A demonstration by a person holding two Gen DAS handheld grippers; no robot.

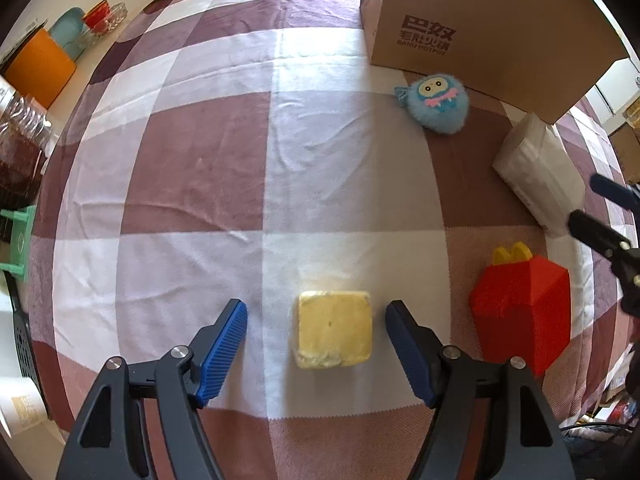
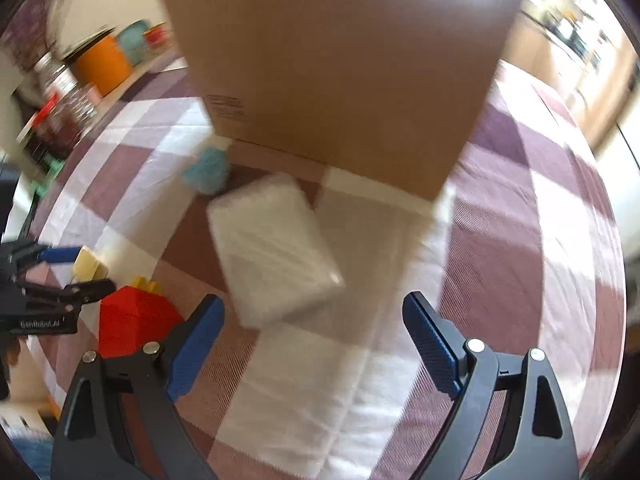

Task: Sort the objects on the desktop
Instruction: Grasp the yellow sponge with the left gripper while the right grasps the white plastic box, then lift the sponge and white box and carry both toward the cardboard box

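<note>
Left wrist view: left gripper fingers spread around the yellow block, untouching; red box at three o'clock. Right gripper fingers gape empty.

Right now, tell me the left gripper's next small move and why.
Probably lower the left gripper straight down and close. Its jaws stand open on either side of the yellow block, not touching it, and the block lies flat on the checked cloth.

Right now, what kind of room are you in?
Probably a home, at a table. A checked tablecloth covers it, a fluffy blue toy and a big cardboard box sit on top, and jars and dishes crowd the side.
</note>
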